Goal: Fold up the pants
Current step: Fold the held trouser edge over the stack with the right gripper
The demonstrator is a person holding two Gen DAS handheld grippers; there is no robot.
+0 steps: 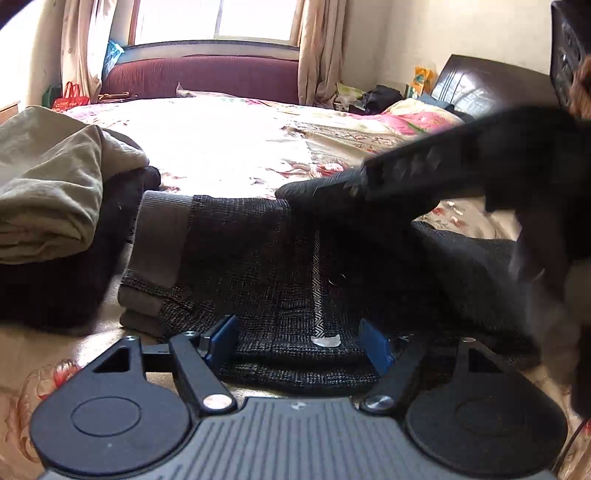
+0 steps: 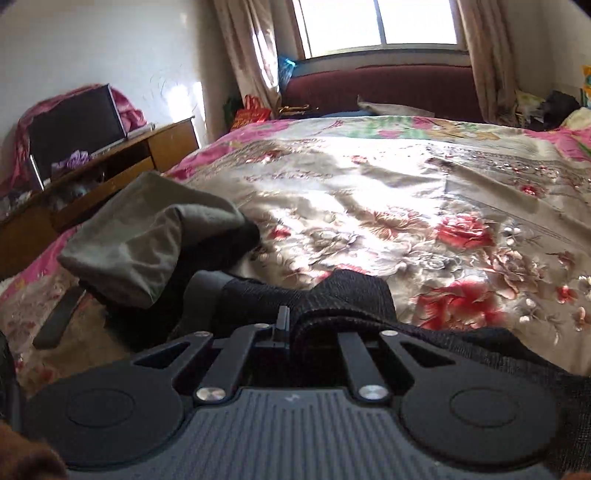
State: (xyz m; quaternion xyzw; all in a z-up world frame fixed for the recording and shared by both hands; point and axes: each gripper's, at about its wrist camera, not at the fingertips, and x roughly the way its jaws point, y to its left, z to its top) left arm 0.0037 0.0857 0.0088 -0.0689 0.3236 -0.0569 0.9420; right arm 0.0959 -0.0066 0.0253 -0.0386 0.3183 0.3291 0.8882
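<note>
Item, as we hold it: dark tweed pants [image 1: 280,266], lying folded on the floral bedspread [image 1: 229,147], grey ribbed cuffs [image 1: 159,240] stacked at the left end and a patterned strip with a round button running down the middle. Our left gripper [image 1: 299,341] sits low at the near folded edge, its blue pads [image 1: 221,338] spread wide to either side of the cloth, gripping nothing. Our right gripper [image 2: 291,325] reaches in from the right, blurred in the left wrist view; in its own view the fingers are drawn close together with a band of the dark pants fabric [image 2: 347,306] pinched between them, raised above the rest of the garment. Just left of the pants, touching them: a pile of folded clothes, an olive-green garment [image 1: 51,184] on top of a black one [image 1: 55,295]. Further: a maroon sofa [image 1: 199,79] under the curtained window [image 1: 218,18], a wooden desk [image 2: 110,173] at the left wall.
</note>
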